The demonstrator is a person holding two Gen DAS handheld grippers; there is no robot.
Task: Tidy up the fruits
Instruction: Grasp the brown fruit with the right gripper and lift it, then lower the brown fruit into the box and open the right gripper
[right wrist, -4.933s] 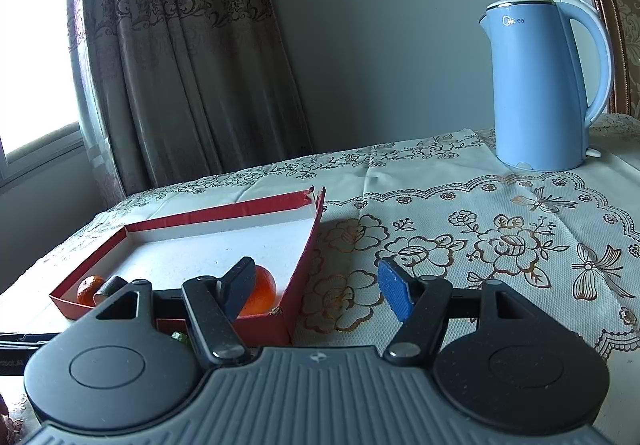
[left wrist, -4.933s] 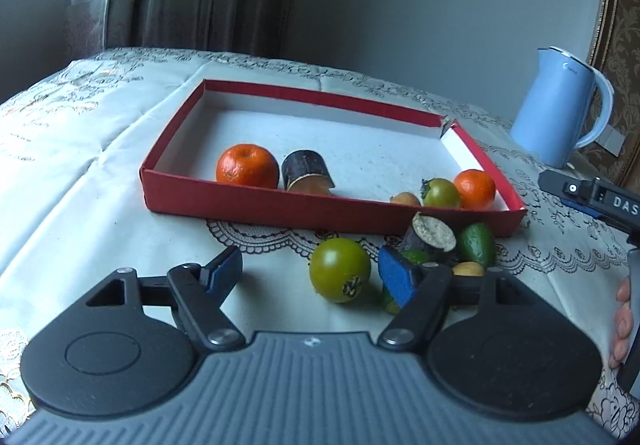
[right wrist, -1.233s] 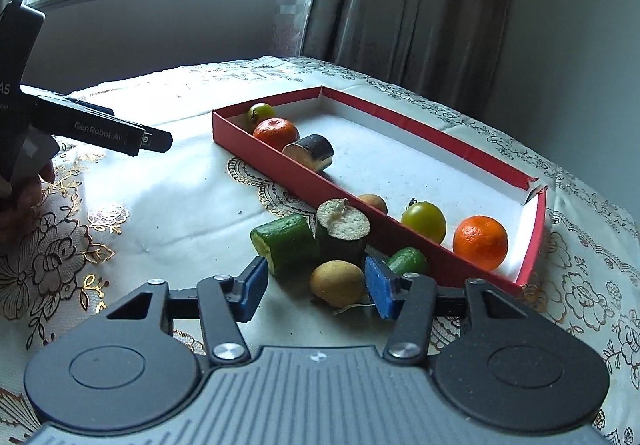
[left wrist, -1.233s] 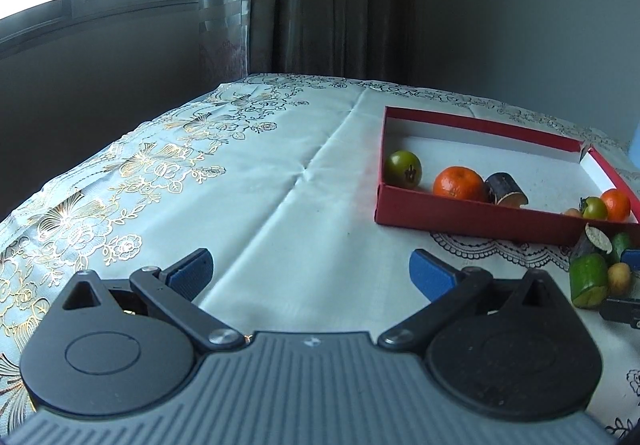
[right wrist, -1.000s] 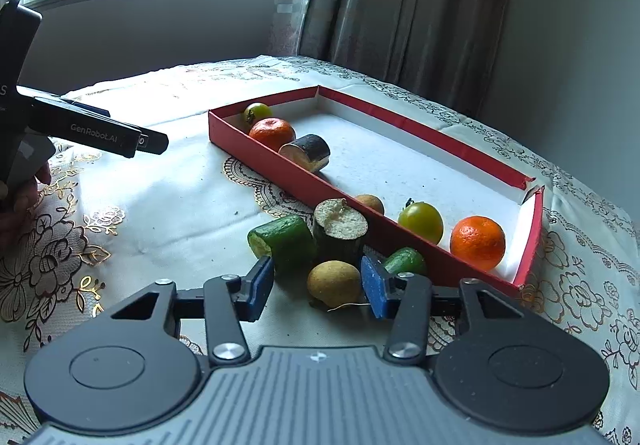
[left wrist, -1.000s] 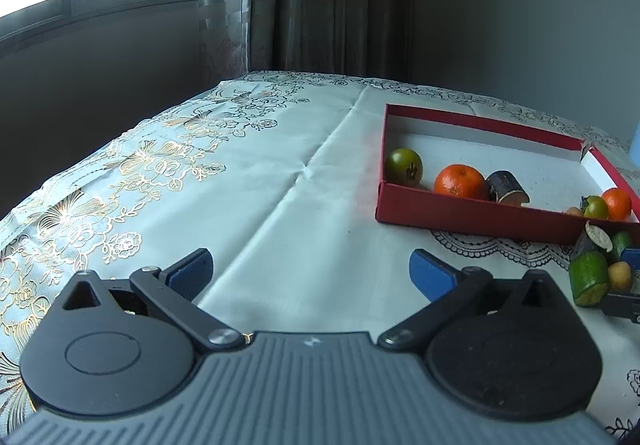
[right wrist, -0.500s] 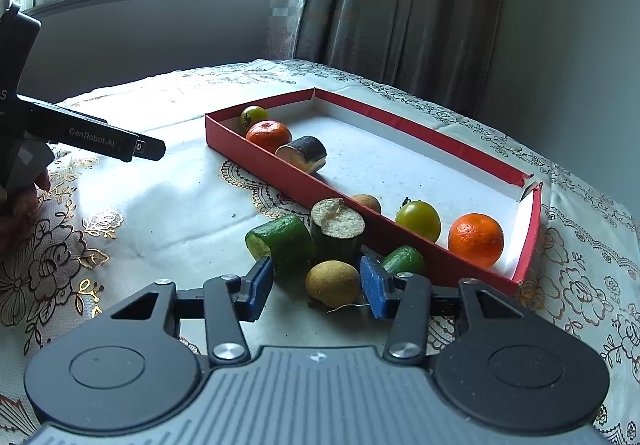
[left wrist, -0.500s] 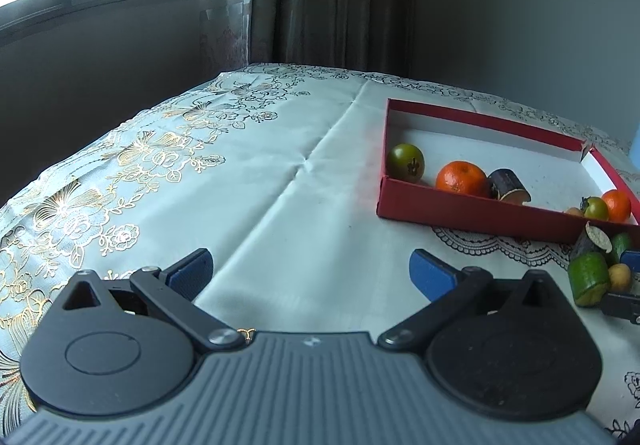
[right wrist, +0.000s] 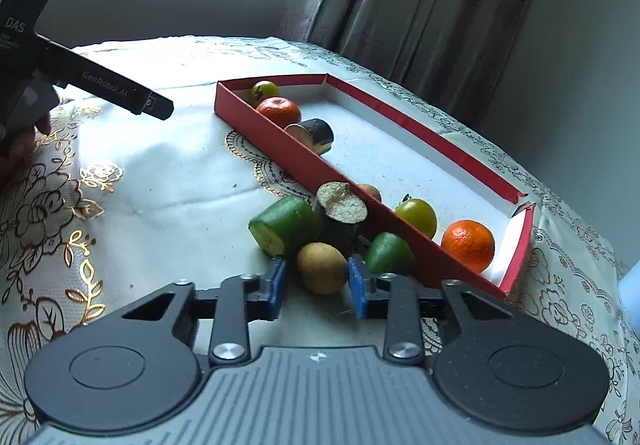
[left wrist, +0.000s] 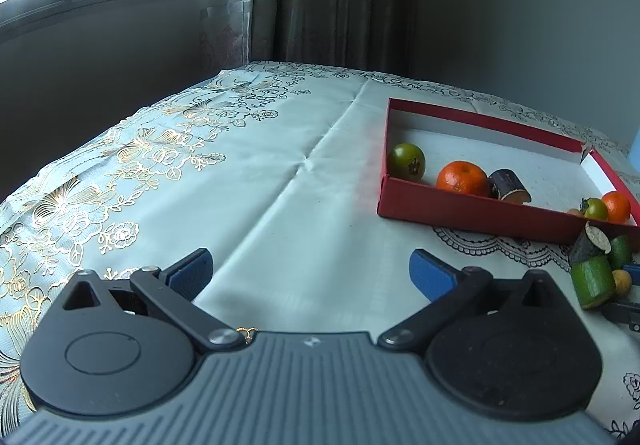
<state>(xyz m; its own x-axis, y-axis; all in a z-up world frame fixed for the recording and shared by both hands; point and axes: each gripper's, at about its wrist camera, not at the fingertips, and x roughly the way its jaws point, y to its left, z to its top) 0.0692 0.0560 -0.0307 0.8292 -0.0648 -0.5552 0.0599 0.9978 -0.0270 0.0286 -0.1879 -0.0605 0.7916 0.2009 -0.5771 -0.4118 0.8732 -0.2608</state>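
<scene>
On the left, the left gripper hovers over bare embroidered cloth on the tabletop, its blue fingers spread wide and holding nothing. Right of it lies a shallow red box holding two oranges, green tomatoes and a dark cut piece. Just outside the box's near wall sits a cluster: a green cucumber chunk, a dark stub with a pale cut face, a small green piece and a small tan fruit. The right gripper has its fingers partly closed either side of the tan fruit; whether they touch it is unclear. The fruit looks light, firm and round, likely to roll, so gripping across its widest middle seems best.
</scene>
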